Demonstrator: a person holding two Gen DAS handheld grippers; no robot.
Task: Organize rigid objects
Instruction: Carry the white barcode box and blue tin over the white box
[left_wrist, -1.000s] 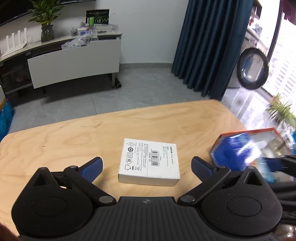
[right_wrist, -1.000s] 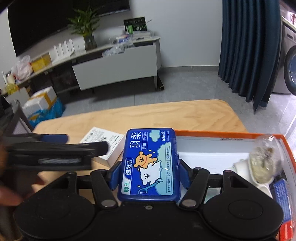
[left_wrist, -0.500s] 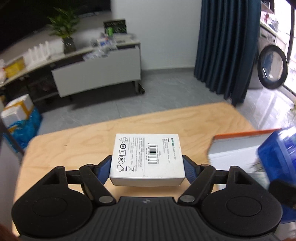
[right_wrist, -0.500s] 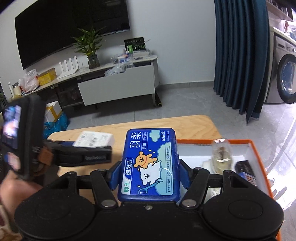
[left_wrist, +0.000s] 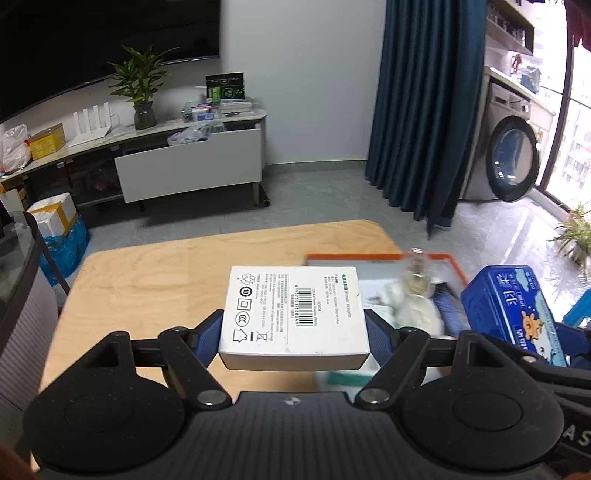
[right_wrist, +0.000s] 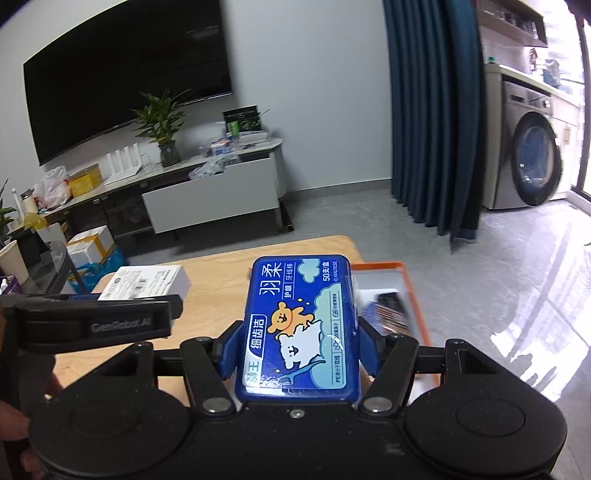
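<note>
My left gripper (left_wrist: 293, 334) is shut on a white power-adapter box (left_wrist: 291, 306), held flat in the air above the wooden table (left_wrist: 140, 280). In the right wrist view, my right gripper (right_wrist: 301, 349) is shut on a blue dental-floss box (right_wrist: 299, 314) with a bear print, also lifted. The two grippers hang side by side: the blue box (left_wrist: 506, 302) shows at the right of the left wrist view, and the white box (right_wrist: 144, 282) at the left of the right wrist view. An orange-rimmed tray (left_wrist: 369, 256) lies on the table below and beyond them, its contents blurred.
A glass bulb (left_wrist: 415, 273) and a white item lie in the tray (right_wrist: 413, 295), next to a dark object (right_wrist: 391, 314). Beyond the table's far edge are grey floor, a TV cabinet (left_wrist: 192, 166), blue curtains (left_wrist: 424, 110) and a washing machine (left_wrist: 513, 158). A hand (right_wrist: 14, 417) holds the left tool.
My left gripper has shut on the white box and lifted it off the table. Both grippers have risen and drawn back, so the table and tray look smaller and lower.
</note>
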